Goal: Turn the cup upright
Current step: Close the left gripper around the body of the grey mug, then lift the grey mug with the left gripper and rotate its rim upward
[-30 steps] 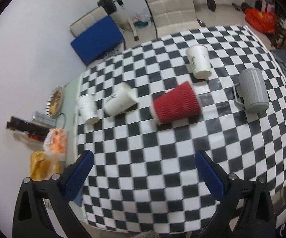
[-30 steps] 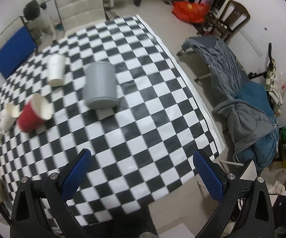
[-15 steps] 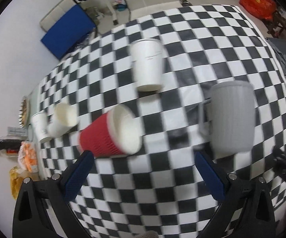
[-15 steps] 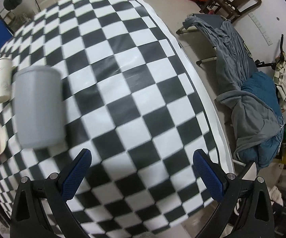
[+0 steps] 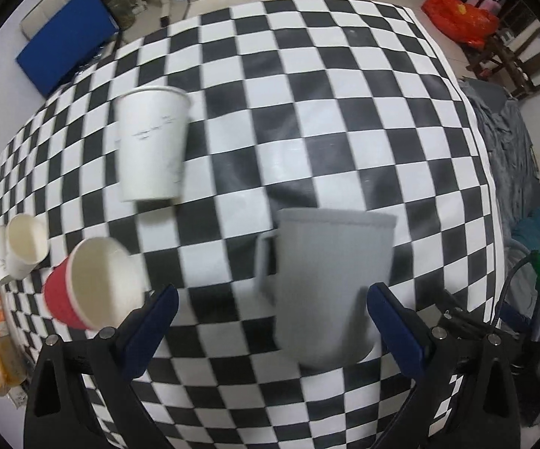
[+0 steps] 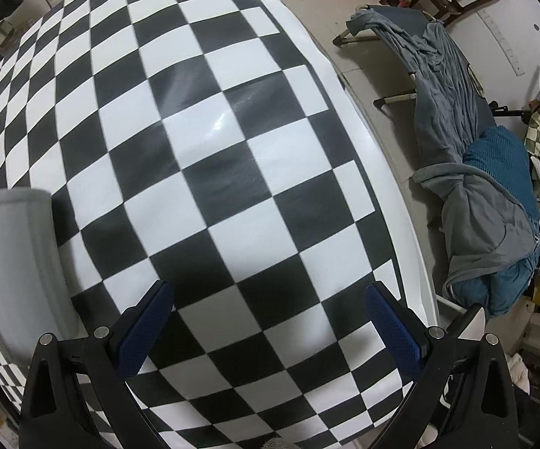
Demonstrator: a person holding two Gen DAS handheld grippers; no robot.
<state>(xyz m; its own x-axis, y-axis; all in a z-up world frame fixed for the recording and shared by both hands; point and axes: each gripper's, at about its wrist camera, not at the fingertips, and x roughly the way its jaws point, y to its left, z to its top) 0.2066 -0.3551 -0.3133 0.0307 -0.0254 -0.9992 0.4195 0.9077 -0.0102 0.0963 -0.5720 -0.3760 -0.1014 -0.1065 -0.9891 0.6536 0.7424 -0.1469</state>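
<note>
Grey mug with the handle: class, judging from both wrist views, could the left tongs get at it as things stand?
Probably yes. The grey mug lies on its side right ahead of the open left tongs, partly between the fingers, with nothing in the way. The red cup lies off to the side.

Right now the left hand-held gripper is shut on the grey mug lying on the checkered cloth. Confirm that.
Not shut. The left wrist view shows the left hand-held gripper open, its fingers apart on either side of the grey mug, which does lie on the checkered cloth.
</note>
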